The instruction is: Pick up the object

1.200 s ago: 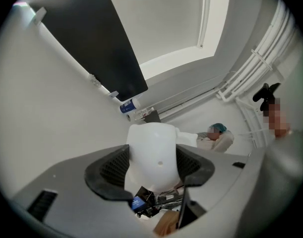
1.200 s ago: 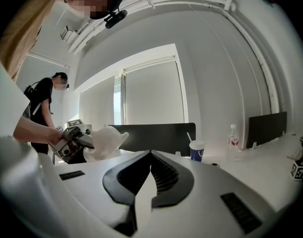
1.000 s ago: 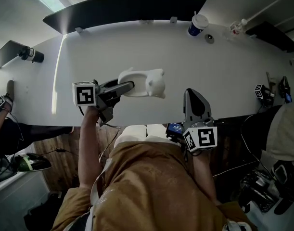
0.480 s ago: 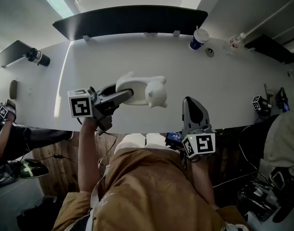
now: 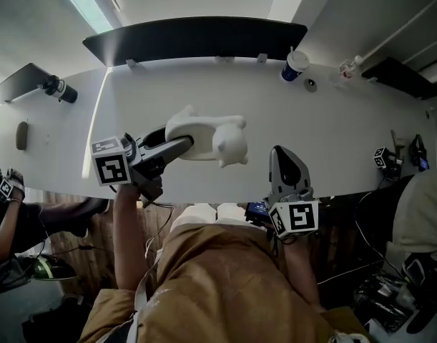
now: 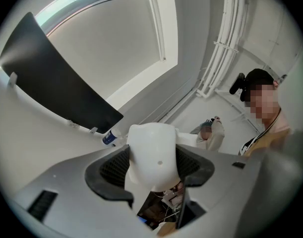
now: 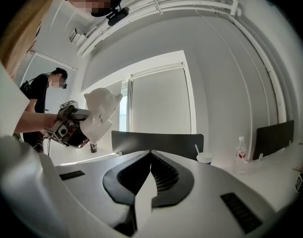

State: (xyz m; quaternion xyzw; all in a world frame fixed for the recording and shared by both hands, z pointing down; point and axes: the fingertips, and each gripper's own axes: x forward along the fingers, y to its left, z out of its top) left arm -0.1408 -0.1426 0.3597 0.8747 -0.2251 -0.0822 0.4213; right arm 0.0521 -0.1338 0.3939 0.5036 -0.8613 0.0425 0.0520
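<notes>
**White figure** (image 5: 204, 128): one moulded white piece with a rounded body and short stubby projections. It is held clear of the tabletop (image 5: 347, 134), over the near half and left of centre. In the right gripper view it hangs in the air well above the surface.

**Left gripper** (image 5: 184, 143): level, reaching in from the near left. Its jaws are spread wide and clamped on the figure, and the dark ribbed pads (image 6: 115, 166) press on either side of a narrower white part. Its marker cube (image 5: 111, 168) sits off the near edge.

**Right gripper** (image 5: 279, 153): at the near edge, right of centre, pointing toward the far edge. The jaws are closed tip to tip with nothing between them. It is well apart from the figure.

**Paper cup** (image 5: 295, 64): blue sleeve, lid and straw. It stands upright near the far edge, to the right.

**Bottle** (image 5: 349, 67): clear, just beyond the cup toward the far right corner.

**Dark panel** (image 5: 197, 33): stands upright along the far edge.
</notes>
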